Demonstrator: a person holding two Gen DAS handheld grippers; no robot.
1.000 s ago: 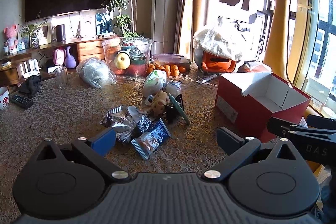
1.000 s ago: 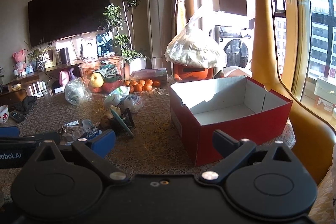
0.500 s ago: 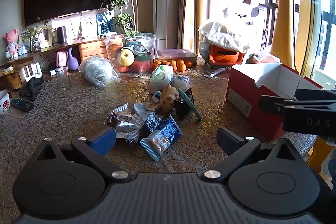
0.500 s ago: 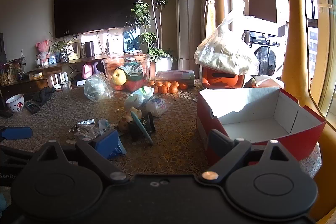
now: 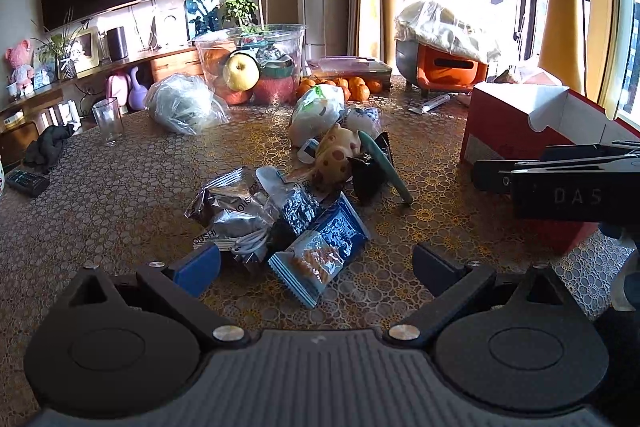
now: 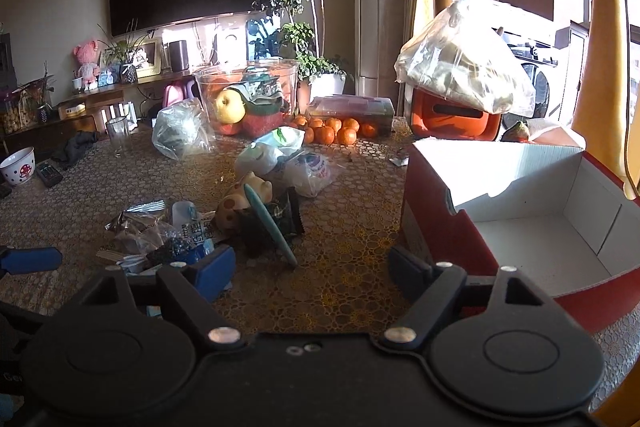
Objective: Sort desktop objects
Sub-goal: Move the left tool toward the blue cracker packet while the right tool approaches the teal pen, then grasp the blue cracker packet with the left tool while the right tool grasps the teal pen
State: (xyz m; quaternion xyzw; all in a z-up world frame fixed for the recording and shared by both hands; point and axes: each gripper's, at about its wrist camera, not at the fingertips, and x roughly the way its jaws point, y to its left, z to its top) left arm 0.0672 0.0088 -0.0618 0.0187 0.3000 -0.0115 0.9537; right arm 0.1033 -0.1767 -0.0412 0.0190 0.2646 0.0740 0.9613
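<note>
Left wrist view: a patterned surface (image 5: 100,195) in a living room, television on the far wall; the left tool (image 5: 316,265) hovers with jaws spread and nothing between them, just near of a heap of snack packets (image 5: 280,223); a spotted toy animal (image 5: 336,157) and a teal flat tool-shaped item (image 5: 386,167) lie just beyond; an open red box (image 5: 532,131) stands at right; the right tool's side shows at the right edge.

Right wrist view: the same surface (image 6: 348,255); the right tool (image 6: 312,273) has just been closing yet stands spread, holding nothing, over bare surface between the heap (image 6: 160,235) at left and the red box (image 6: 520,227) at right; a clear bowl of fruit (image 6: 246,99) and oranges (image 6: 332,133) lie far.
</note>
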